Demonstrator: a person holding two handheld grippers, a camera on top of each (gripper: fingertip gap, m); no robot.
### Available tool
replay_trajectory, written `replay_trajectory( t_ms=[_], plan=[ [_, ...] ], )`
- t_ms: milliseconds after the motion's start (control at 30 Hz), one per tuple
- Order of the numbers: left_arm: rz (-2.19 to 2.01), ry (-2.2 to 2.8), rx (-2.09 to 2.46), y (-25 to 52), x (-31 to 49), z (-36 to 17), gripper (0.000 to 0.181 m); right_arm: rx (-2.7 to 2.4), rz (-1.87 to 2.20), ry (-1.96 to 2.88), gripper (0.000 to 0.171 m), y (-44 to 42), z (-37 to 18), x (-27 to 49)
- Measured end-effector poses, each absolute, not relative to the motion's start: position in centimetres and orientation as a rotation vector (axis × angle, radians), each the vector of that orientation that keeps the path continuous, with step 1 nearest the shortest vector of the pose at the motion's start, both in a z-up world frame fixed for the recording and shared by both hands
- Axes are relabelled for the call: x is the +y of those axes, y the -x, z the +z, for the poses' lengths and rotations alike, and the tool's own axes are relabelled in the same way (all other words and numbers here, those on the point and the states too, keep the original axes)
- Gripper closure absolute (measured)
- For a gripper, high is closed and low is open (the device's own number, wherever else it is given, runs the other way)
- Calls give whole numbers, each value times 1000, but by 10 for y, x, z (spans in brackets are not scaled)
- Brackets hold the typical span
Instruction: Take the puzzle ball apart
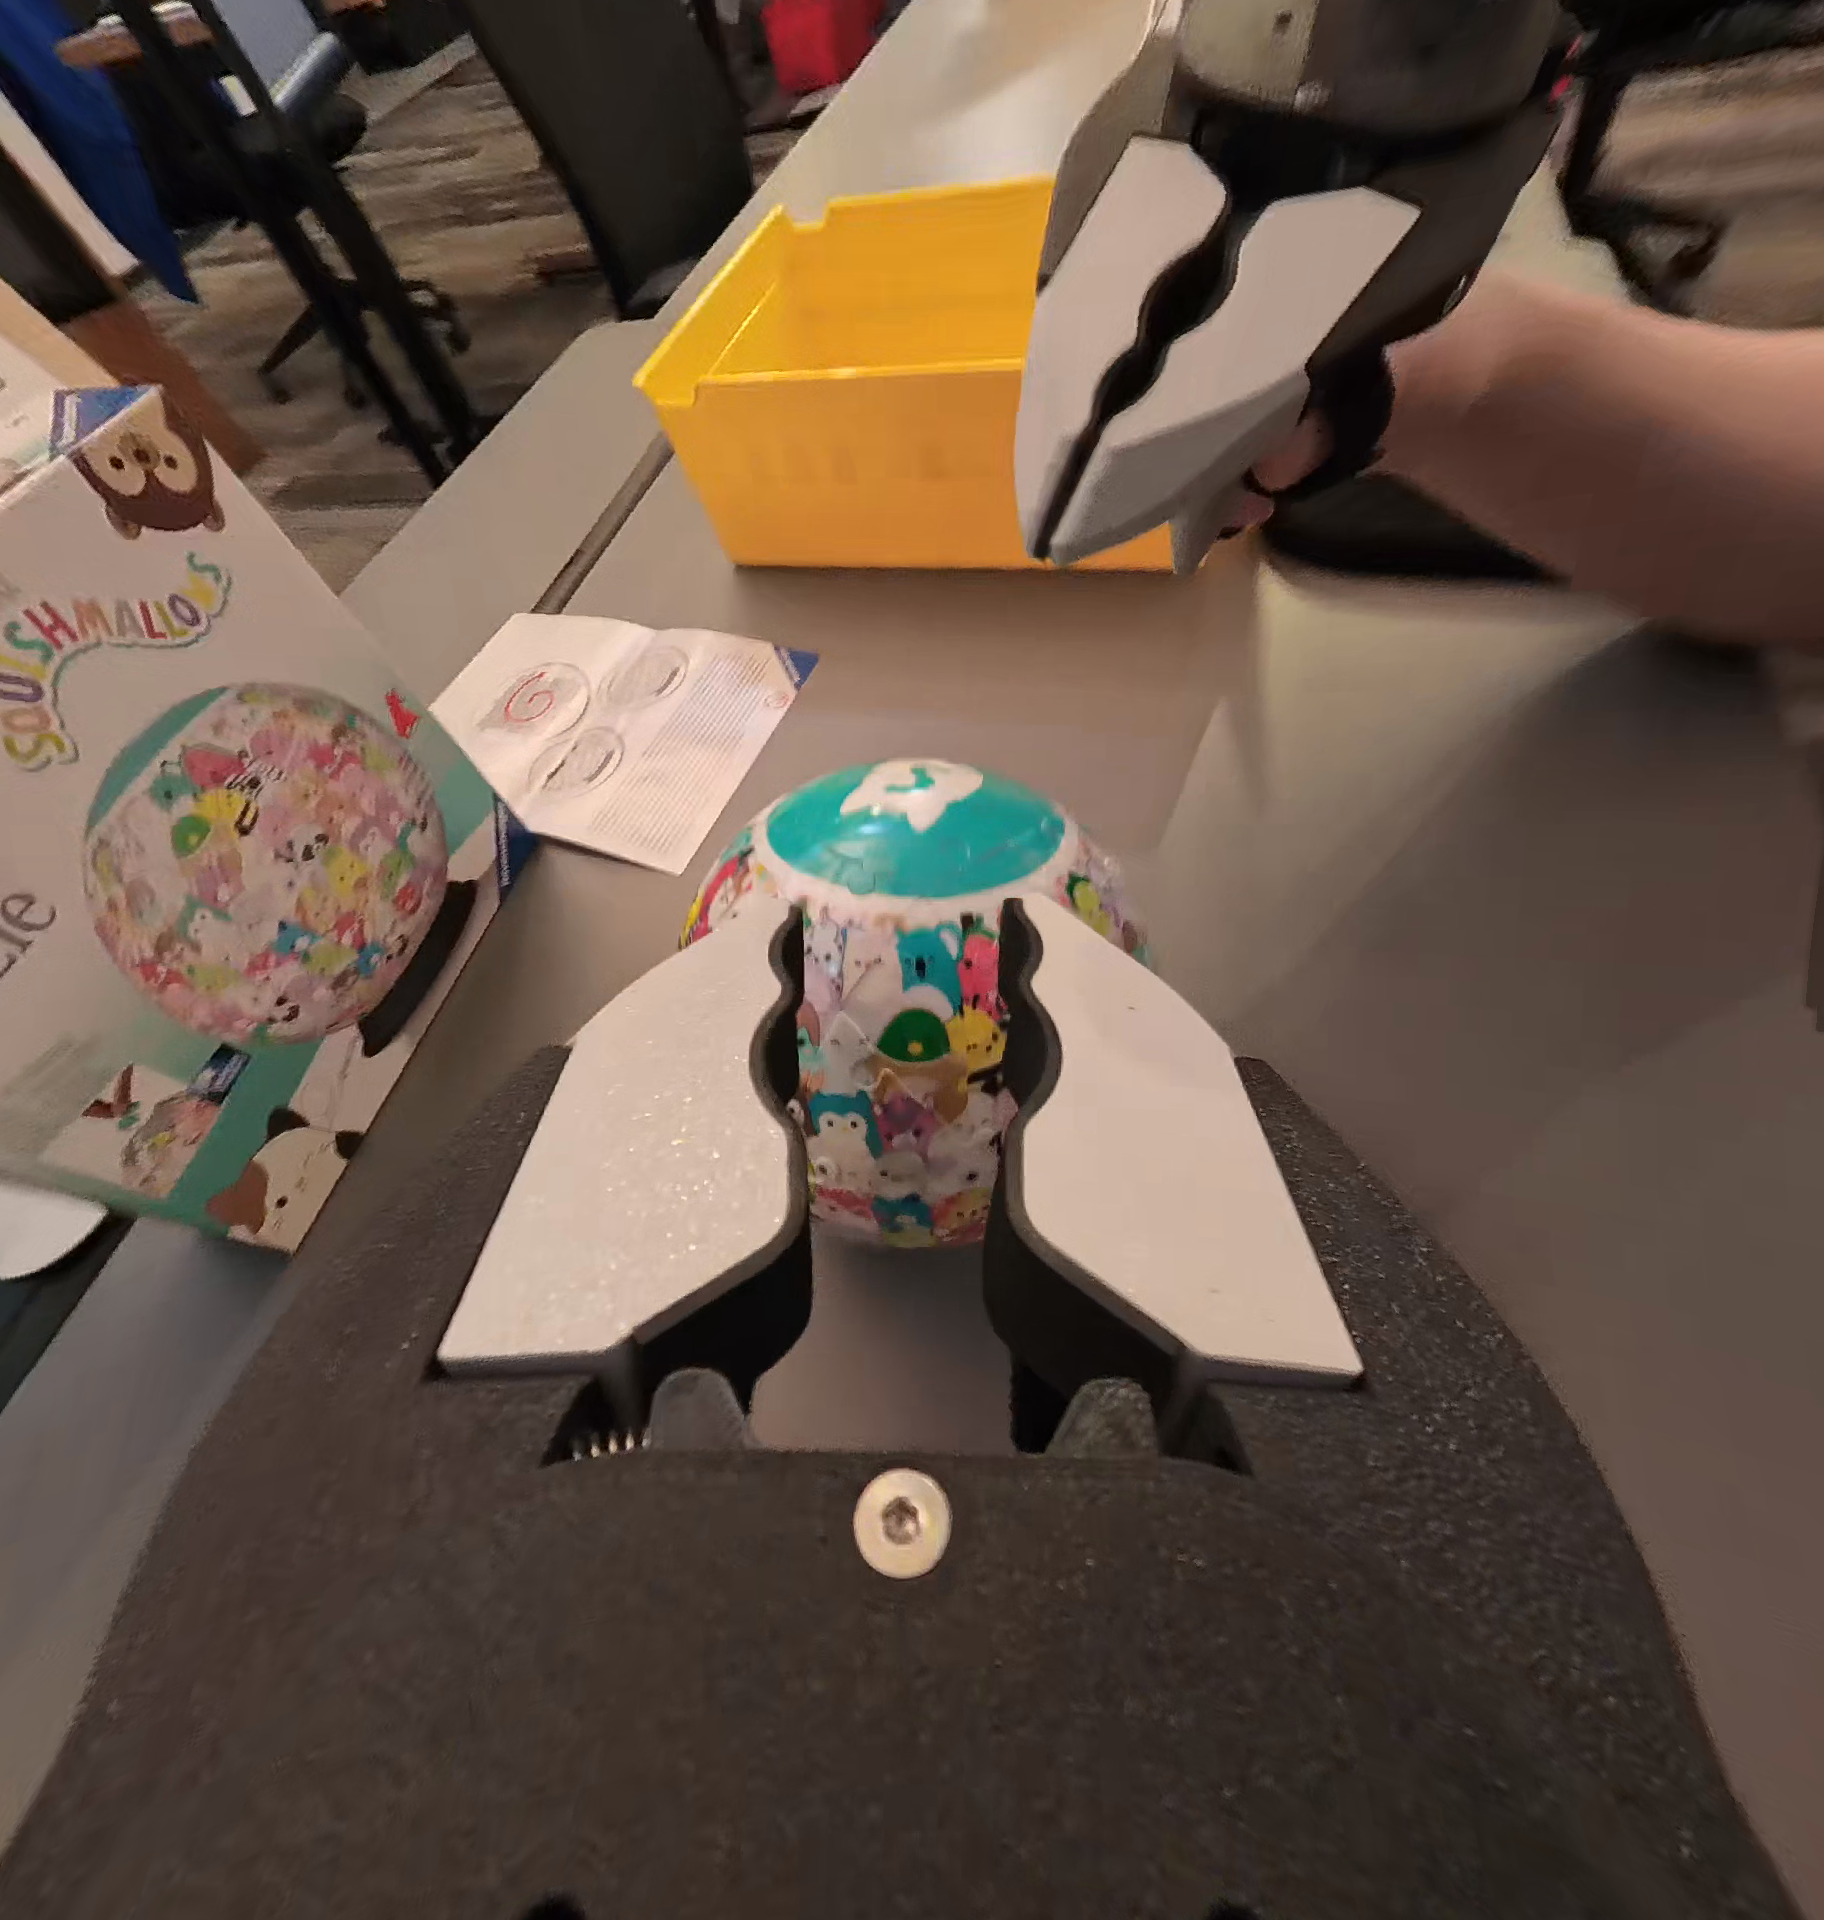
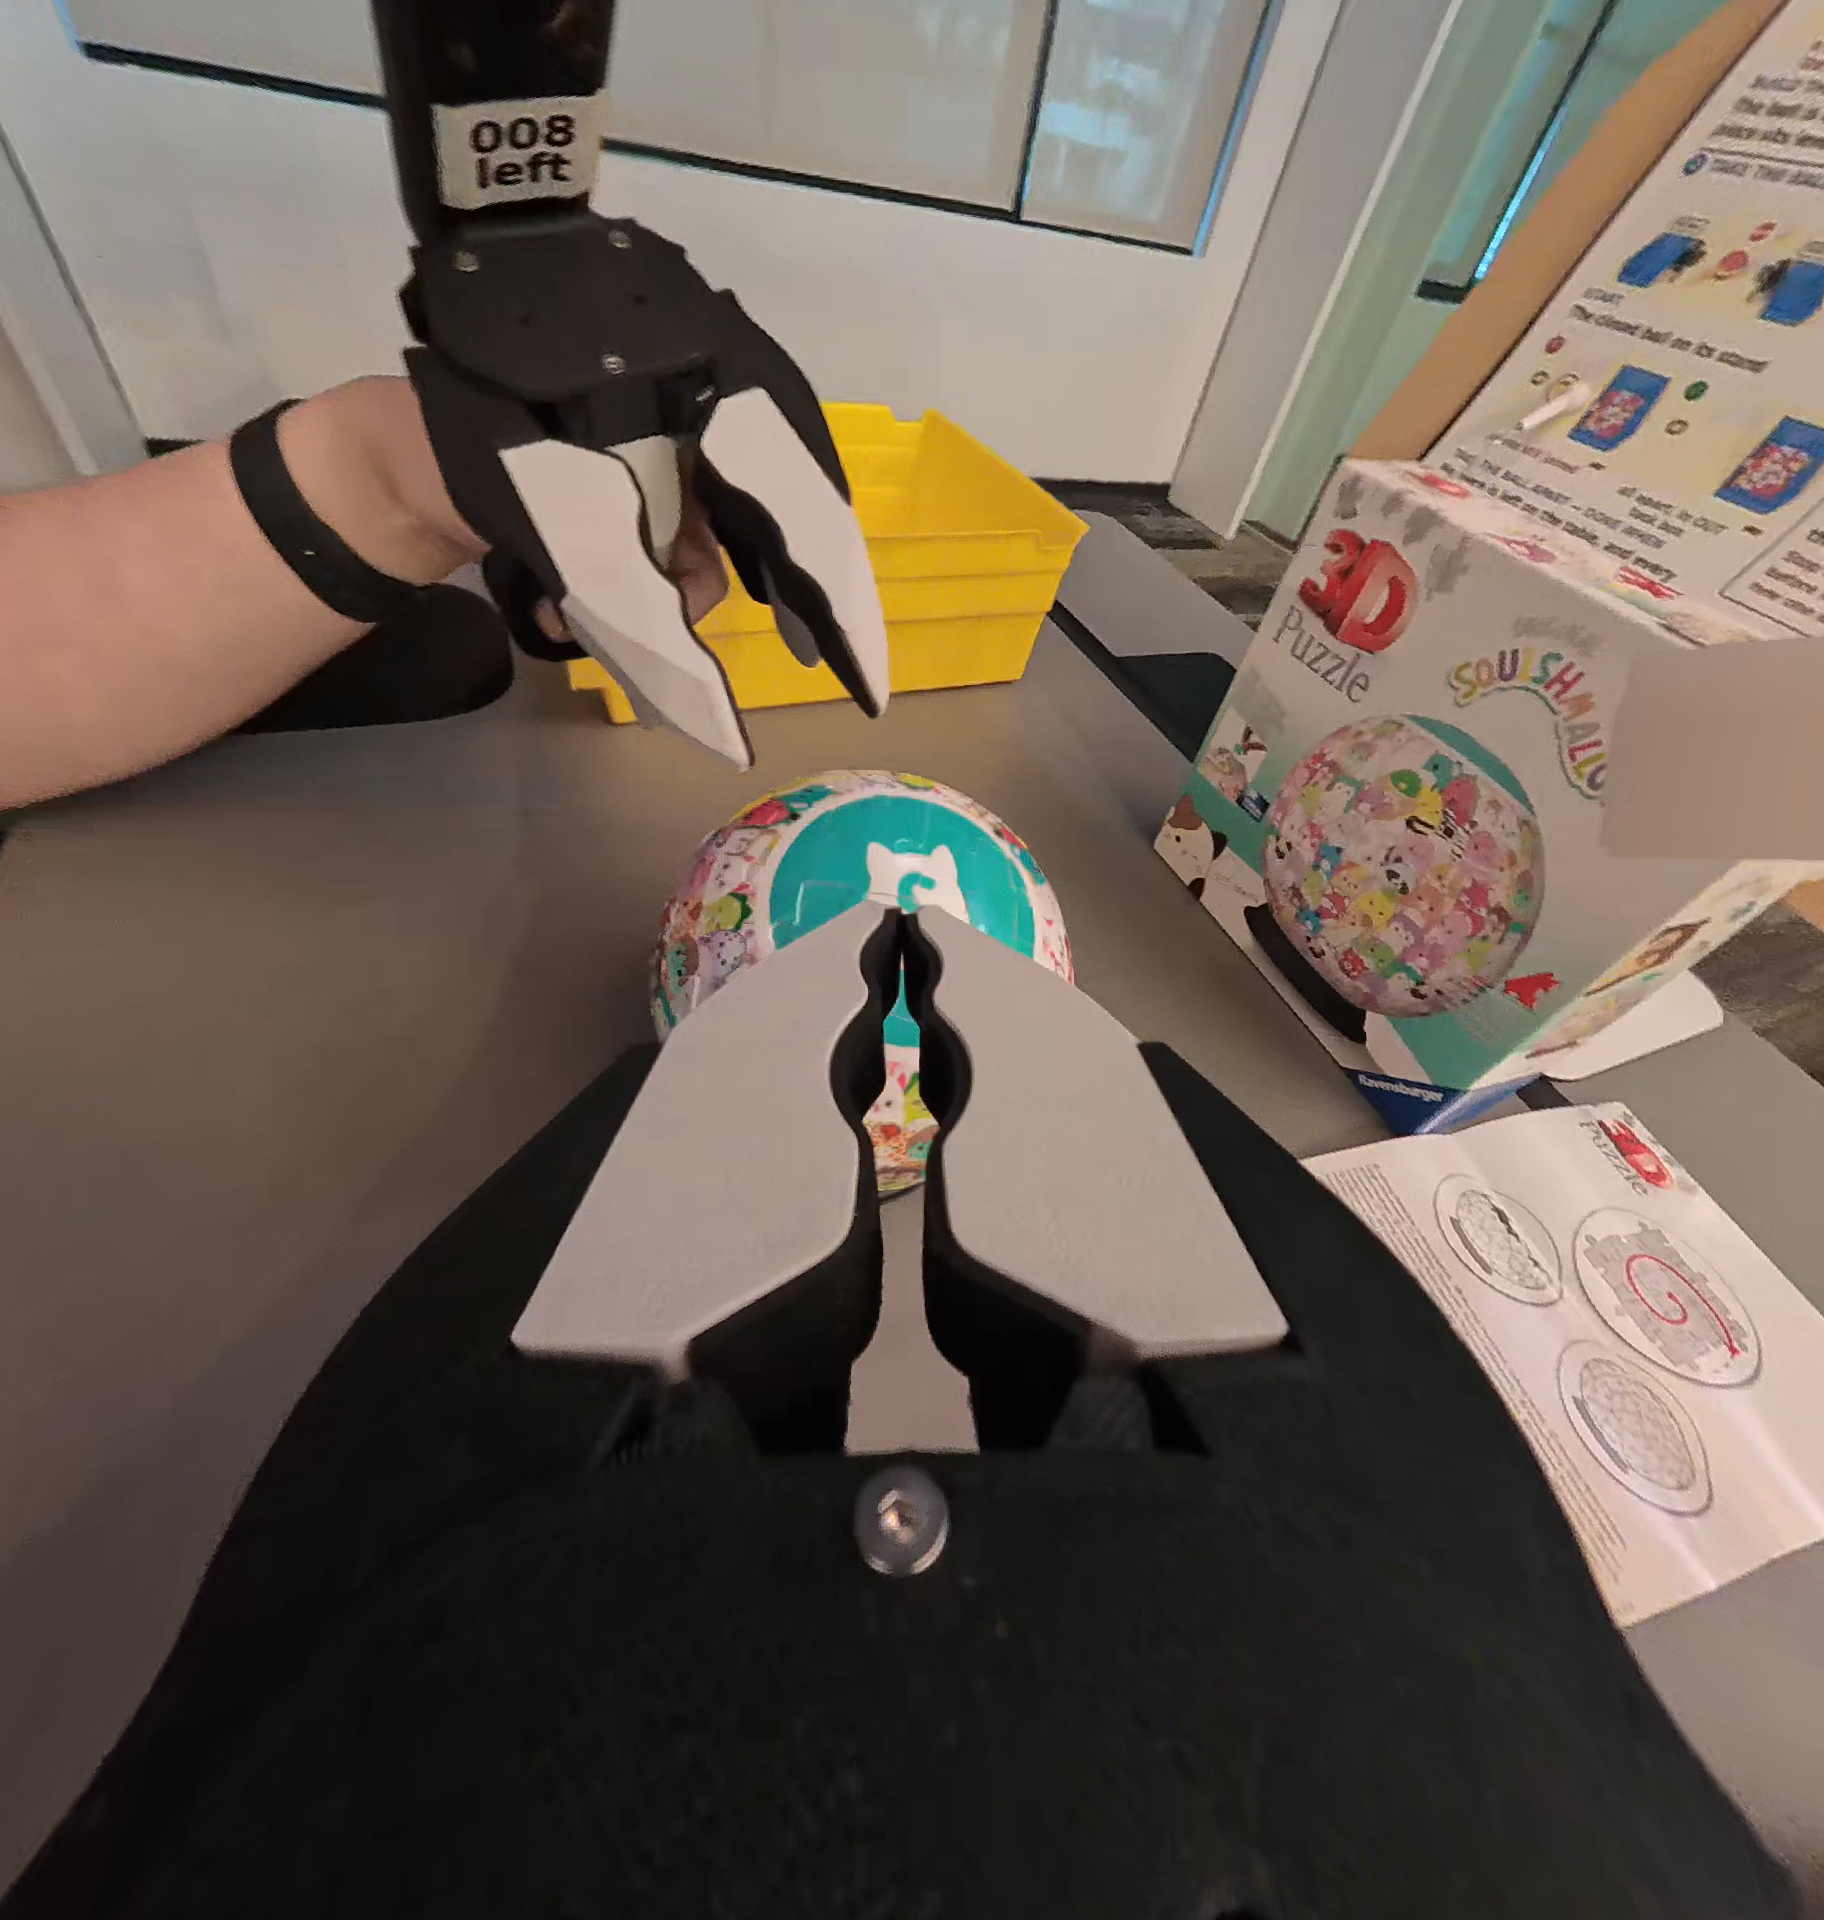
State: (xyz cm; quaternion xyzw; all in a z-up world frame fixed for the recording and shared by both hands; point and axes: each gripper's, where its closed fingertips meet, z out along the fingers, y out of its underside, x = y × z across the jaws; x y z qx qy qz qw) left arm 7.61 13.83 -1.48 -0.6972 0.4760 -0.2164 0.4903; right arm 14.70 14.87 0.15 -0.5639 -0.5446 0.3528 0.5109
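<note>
The puzzle ball (image 1: 913, 831) is whole, with many small colourful characters and a teal cap on top. It rests on the grey table (image 1: 1407, 935). My left gripper (image 1: 903, 914) is open and empty, and the ball shows between its fingers. In the right wrist view the left gripper (image 2: 804, 727) hovers just above the ball's (image 2: 814, 873) far side without touching it. My right gripper (image 2: 903, 914) is shut and empty, with its tips over the ball's cap. In the left wrist view the right gripper (image 1: 1053, 545) hangs in the air beyond the ball.
A yellow bin (image 1: 835, 478) stands behind the ball and also shows in the right wrist view (image 2: 949, 582). The puzzle's box (image 1: 212, 831) (image 2: 1407, 810) and a folded leaflet (image 1: 627, 727) (image 2: 1614, 1330) lie to one side. An instruction board (image 2: 1718, 312) leans behind the box. The grippers' ends are close to 8 centimeters from one another.
</note>
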Motion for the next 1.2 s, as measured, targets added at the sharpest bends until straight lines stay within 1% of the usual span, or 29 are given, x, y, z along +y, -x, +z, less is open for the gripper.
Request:
replay_trajectory(
  t_ms=[100, 300, 333, 433, 467, 633, 800, 1200],
  plan=[
    [-555, 1655, 1067, -77, 140, -11, 146, -1307, 820, 1404, 170, -141, -10, 151],
    [-655, 1570, 771, -65, 141, -6, 137, -1277, 795, 1408, 170, -126, -16, 146],
    [-668, 1568, 765, -64, 138, -9, 134, -1272, 788, 1403, 166, -125, -16, 146],
    [-663, 1594, 757, -63, 134, -20, 119, -1268, 790, 1399, 163, -122, -16, 143],
    [-649, 1589, 763, -64, 134, -21, 117, -1263, 775, 1395, 160, -121, -16, 143],
    [-614, 1577, 792, -71, 131, -31, 117, -1283, 724, 1406, 159, -118, -22, 143],
    [-611, 1593, 800, -73, 133, -38, 112, -1294, 724, 1424, 159, -115, -28, 144],
    [-640, 1604, 794, -75, 133, -39, 112, -1345, 649, 1468, 160, -109, -33, 144]
  ],
)
